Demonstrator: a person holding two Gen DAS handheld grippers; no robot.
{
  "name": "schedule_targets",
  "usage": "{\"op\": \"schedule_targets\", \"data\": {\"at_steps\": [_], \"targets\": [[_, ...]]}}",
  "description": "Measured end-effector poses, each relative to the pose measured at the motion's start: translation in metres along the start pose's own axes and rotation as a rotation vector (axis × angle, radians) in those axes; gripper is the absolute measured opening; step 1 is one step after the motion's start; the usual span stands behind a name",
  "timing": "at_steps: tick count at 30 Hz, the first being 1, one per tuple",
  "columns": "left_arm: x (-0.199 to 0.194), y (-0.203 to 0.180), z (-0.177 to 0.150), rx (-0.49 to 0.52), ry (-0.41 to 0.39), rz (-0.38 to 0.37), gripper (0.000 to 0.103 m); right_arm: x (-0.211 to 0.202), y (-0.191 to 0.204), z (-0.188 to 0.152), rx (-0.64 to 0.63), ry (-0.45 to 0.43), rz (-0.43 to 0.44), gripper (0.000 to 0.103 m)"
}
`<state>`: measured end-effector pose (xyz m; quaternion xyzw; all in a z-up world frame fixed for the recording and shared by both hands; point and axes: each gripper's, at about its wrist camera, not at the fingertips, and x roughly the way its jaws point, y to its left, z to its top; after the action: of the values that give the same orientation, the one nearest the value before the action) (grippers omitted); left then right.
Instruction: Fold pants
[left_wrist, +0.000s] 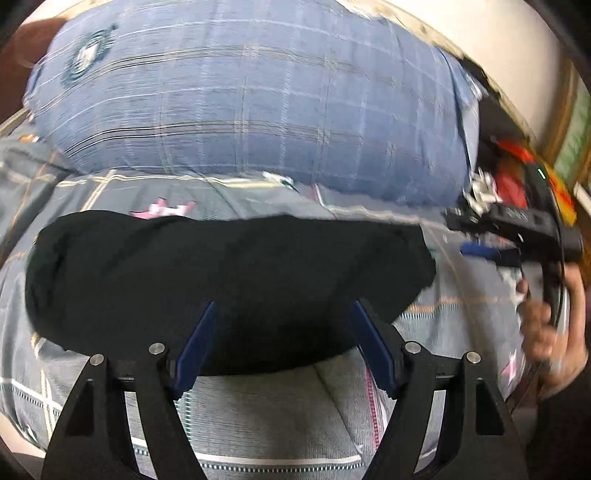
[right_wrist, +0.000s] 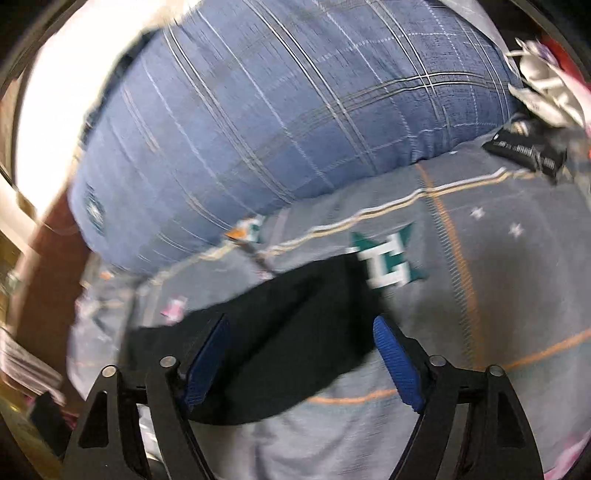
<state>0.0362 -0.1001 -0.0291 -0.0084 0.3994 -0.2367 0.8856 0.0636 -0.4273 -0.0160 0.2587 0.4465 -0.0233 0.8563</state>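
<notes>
The black pants (left_wrist: 229, 280) lie on the bed (left_wrist: 258, 417) as a compact dark bundle on the grey patterned sheet, just short of the blue plaid pillow (left_wrist: 251, 103) at 12 o'clock. Judged from that shape, the folding looks well advanced, perhaps finished.

Left tongs (left_wrist: 282, 332): jaws spread wide, nothing between them. The blue pads frame the bundle's near edge, but whether they touch the cloth cannot be told — the fabric is dark and the frame soft.

Right tongs (right_wrist: 301, 354): also wide open and empty. The bundle's right end sits between and beyond the pads, running off toward 9 o'clock; contact again cannot be confirmed.

Placement reads as deliberate: one tong at each end of the bundle, open, suited either to release or to pressing the fold flat. This is a judgement only.

Differences between views: the left wrist camera shows the bundle's full width, plus the person's right hand (left_wrist: 550, 325) on its tool at 3 o'clock. The right wrist camera shows only one end of the pants, but adds a teal-and-white star print on the sheet and a black labelled object (right_wrist: 524, 149) at 2 o'clock. Both frames are motion-blurred.
</notes>
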Motion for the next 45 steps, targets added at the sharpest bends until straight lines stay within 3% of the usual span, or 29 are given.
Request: {"op": "schedule_targets", "data": {"at_steps": [1,3,6,8,9,11,14,17,18,20,23,24,25,27,28,32,35,37,38,40,45], "targets": [[0.002,-0.004,-0.001,0.016,0.011,-0.010,0.074,0.006,-0.004,0.001,0.000,0.026,0.007,0.061],[0.006,-0.010,-0.004,0.041,0.029,-0.028,0.074,0.015,-0.010,-0.006,0.007,0.085,0.034,0.050],[0.011,-0.020,-0.005,0.062,0.040,-0.026,0.074,0.040,-0.010,-0.019,-0.002,0.200,0.017,0.049],[0.013,-0.024,-0.004,0.058,0.053,-0.038,0.074,0.060,-0.010,-0.022,-0.014,0.251,-0.042,0.042],[0.013,-0.026,-0.003,0.054,0.058,-0.048,0.074,0.067,-0.008,-0.022,-0.024,0.270,-0.050,0.025],[0.013,-0.031,-0.005,0.059,0.062,-0.066,0.074,0.058,-0.002,-0.020,-0.047,0.240,-0.048,0.010],[0.009,-0.038,-0.009,0.101,0.047,-0.062,0.074,0.021,-0.003,-0.011,-0.051,0.123,-0.065,0.007],[0.007,-0.045,-0.013,0.135,0.038,-0.059,0.074,0.008,-0.011,-0.008,-0.005,0.083,-0.049,0.005],[0.007,-0.046,-0.014,0.141,0.041,-0.060,0.074,0.015,-0.015,-0.008,0.011,0.095,-0.085,0.000],[0.010,-0.052,-0.016,0.168,0.054,-0.061,0.074,0.035,-0.024,-0.008,0.052,0.144,-0.112,0.002],[0.010,-0.059,-0.022,0.213,0.058,-0.047,0.074,0.044,-0.044,-0.007,0.150,0.190,-0.065,0.010],[0.010,-0.060,-0.023,0.221,0.059,-0.043,0.074,0.038,-0.047,-0.006,0.169,0.164,-0.038,0.019],[0.010,-0.062,-0.024,0.227,0.060,-0.044,0.074,0.031,-0.048,-0.006,0.173,0.134,-0.005,0.038],[0.012,-0.065,-0.025,0.233,0.070,-0.046,0.074,0.024,-0.044,-0.003,0.150,0.099,0.052,0.062],[0.014,-0.066,-0.025,0.238,0.077,-0.043,0.074,0.023,-0.042,-0.003,0.137,0.096,0.064,0.063],[0.026,-0.079,-0.020,0.290,0.104,-0.023,0.074,0.045,-0.038,-0.001,0.079,0.161,0.052,0.063],[0.037,-0.093,-0.013,0.344,0.117,-0.018,0.074,0.061,-0.047,0.001,0.095,0.199,0.025,0.062],[0.046,-0.102,-0.010,0.371,0.129,-0.025,0.074,0.062,-0.054,0.002,0.122,0.199,0.054,0.060],[0.051,-0.108,-0.009,0.384,0.136,-0.026,0.074,0.060,-0.056,0.004,0.121,0.196,0.069,0.056],[0.063,-0.125,-0.004,0.431,0.148,-0.038,0.074,0.057,-0.059,0.003,0.141,0.207,0.127,0.026],[0.110,-0.177,0.007,0.591,0.172,0.036,0.074,0.058,-0.076,0.000,0.245,0.259,0.192,0.030]]}}
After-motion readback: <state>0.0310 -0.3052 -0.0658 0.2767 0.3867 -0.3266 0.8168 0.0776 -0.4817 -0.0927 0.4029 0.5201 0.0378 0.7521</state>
